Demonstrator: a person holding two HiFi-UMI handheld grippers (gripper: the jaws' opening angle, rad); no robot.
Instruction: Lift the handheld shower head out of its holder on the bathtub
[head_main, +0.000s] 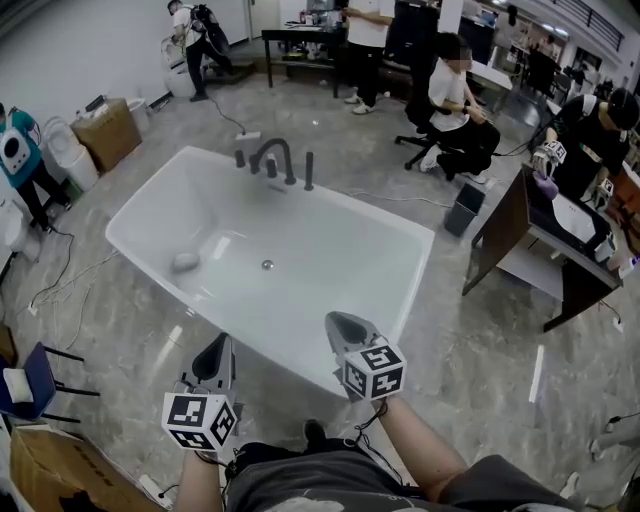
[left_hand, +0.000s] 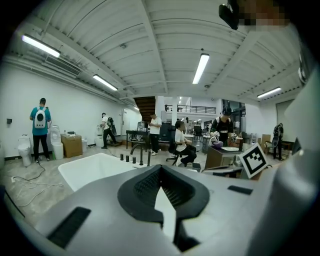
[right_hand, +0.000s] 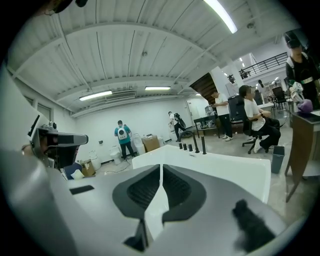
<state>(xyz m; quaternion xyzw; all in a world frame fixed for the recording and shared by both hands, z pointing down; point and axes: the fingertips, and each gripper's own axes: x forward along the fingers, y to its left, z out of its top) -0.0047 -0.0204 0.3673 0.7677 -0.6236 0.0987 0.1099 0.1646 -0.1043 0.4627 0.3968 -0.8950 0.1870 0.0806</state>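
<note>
A white bathtub (head_main: 400, 225) fills the middle of the head view. On its far rim stand a dark arched faucet (head_main: 273, 153), small knobs and a slim upright handheld shower head (head_main: 309, 171) in its holder. My left gripper (head_main: 216, 351) and right gripper (head_main: 344, 324) hover by the tub's near rim, far from the fittings. Both are shut with nothing between the pads. In the left gripper view the shower head (left_hand: 149, 158) stands far ahead beyond the shut gripper (left_hand: 160, 169). The right gripper view shows the shower head (right_hand: 203, 144) past the tub's rim (right_hand: 240, 167).
A grey lump (head_main: 186, 262) lies in the tub near the drain (head_main: 266, 265). A dark desk (head_main: 545, 250) stands at the right, a blue chair (head_main: 35, 380) at the left, a cardboard box (head_main: 105, 132) beyond. Several people work at the back. Cables run over the floor.
</note>
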